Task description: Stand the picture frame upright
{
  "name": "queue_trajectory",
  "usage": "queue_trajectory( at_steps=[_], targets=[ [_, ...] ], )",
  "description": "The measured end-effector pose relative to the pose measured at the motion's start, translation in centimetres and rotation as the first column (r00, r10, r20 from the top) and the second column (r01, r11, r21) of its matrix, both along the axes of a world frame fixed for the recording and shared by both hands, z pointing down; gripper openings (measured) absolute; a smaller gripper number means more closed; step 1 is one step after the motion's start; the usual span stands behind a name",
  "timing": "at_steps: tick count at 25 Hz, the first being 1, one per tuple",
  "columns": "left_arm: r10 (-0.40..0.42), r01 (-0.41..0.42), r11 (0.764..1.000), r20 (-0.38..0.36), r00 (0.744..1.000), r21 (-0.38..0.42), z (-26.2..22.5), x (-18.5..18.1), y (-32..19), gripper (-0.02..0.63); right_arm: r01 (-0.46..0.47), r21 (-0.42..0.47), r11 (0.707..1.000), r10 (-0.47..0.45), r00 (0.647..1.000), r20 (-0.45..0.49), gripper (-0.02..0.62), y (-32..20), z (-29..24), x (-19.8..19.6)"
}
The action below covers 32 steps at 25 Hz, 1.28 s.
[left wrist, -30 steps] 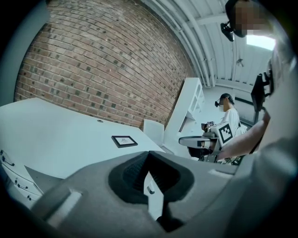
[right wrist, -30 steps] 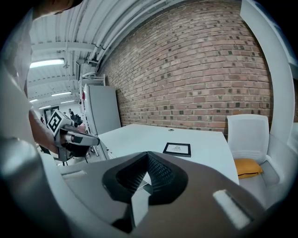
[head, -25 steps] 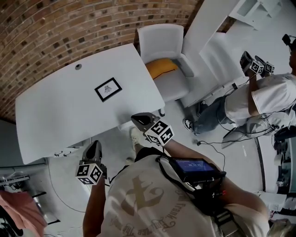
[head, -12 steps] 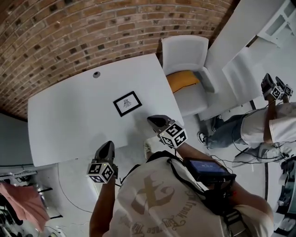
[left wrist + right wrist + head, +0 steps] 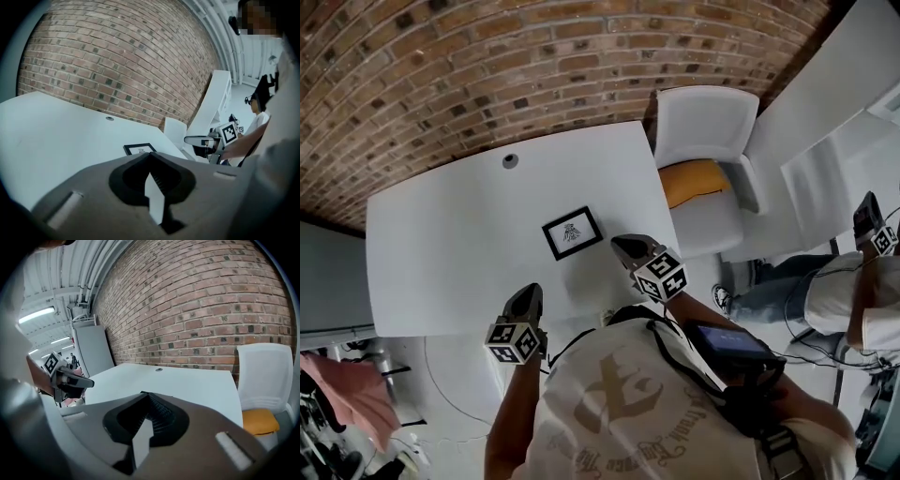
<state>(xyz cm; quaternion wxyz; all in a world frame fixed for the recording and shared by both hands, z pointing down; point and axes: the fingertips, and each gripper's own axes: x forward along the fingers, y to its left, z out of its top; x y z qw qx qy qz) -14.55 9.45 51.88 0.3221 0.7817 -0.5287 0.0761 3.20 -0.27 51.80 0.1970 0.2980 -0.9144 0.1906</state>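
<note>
Picture frame (image 5: 572,232) flat on table (image 5: 441,234), left gripper (image 5: 528,293) and right gripper (image 5: 624,247) closed

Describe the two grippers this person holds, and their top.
The left gripper and right gripper are dark grey, tapered two-jaw tools, each carrying a white cube with black square markers. The person wears a short-sleeved beige T-shirt with a printed design.

bright, even light came from ceiling strip lights (image 5: 37,314) up left of the table (image 5: 469,244); tabletop glared near white. brick wall (image 5: 487,66) behind the table bowed from fisheye. gripper views had dark vignetted corners, blurred foreground.
</note>
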Motion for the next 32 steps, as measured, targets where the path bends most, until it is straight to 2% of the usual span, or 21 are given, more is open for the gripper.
queue_trajectory(
  at_steps=[8,11,17,26,32],
  targets=[
    [-0.042,0.044,0.996,0.027,0.999,-0.081,2.2,1.3,-3.9,0.005,0.034,-0.052,0.998,-0.036,0.998,-0.042,0.008,-3.6,2.7,0.6],
    [-0.053,0.054,0.992,0.016,0.998,-0.114,2.6,1.4,-4.5,0.005,0.040,-0.084,0.996,-0.044,0.998,-0.050,0.008,-4.4,3.8,0.6],
    [-0.048,0.036,0.984,-0.065,0.997,-0.177,3.9,2.1,-5.6,0.006,0.033,-0.135,0.990,-0.045,0.996,-0.081,0.008,-5.4,5.8,0.3],
    [-0.020,0.007,0.965,-0.047,0.999,-0.262,7.1,2.0,-8.4,0.023,0.010,-0.202,0.979,-0.028,0.996,-0.090,0.008,-7.1,7.5,-0.4],
    [0.008,-0.021,0.950,-0.041,0.999,-0.313,8.6,1.3,-10.9,0.058,0.013,-0.252,0.968,-0.039,0.994,-0.099,0.009,-9.6,8.1,-0.8]
  ],
)
